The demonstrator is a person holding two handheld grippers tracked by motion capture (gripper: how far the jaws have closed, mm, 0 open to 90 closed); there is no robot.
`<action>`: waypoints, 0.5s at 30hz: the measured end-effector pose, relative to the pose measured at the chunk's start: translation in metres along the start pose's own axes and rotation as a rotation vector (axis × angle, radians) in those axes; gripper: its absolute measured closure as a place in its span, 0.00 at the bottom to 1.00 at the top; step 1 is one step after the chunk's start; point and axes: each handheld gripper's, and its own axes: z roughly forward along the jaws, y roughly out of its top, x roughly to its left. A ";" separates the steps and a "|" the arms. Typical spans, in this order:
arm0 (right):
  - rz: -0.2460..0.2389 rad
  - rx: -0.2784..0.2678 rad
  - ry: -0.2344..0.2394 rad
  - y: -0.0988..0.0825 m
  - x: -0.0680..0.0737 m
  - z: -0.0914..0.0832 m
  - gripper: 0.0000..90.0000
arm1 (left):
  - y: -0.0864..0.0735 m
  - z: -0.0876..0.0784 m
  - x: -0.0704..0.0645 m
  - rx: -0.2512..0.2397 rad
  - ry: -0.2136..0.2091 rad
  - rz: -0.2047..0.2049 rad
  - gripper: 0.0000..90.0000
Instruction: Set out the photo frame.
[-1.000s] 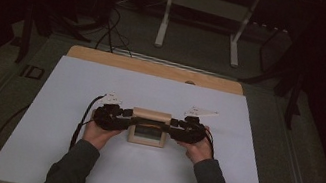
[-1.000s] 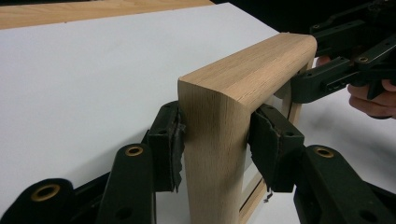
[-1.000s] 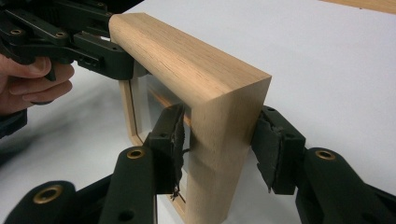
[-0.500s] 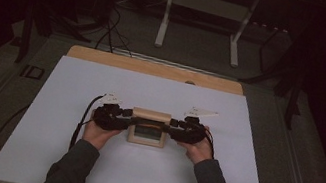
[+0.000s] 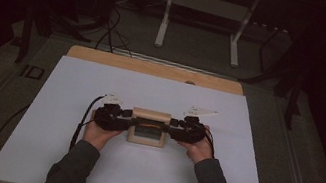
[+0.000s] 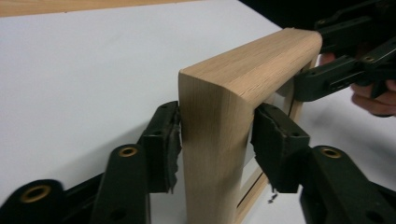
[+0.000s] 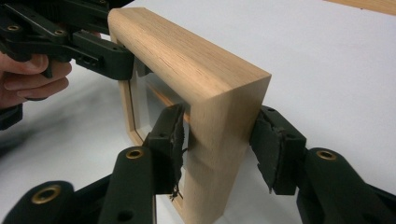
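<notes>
Nothing is seen to have shifted in the high view, though the left gripper jaws have just been opening. Between it and the right gripper a wooden frame stands upright on the white table, long axis running gripper to gripper. In the left gripper view, a slight gap is seen beside one pad. In the right gripper view, the pads flank the other end, one standing clear.

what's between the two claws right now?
The upright wooden frame, one side post inside each claw, left claw and right claw, seen from the high view. The left claw's jaws have just been opening.
</notes>
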 end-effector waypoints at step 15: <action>-0.001 0.006 -0.010 -0.002 -0.001 -0.008 0.50 | 0.000 -0.009 -0.003 -0.018 0.009 0.008 0.48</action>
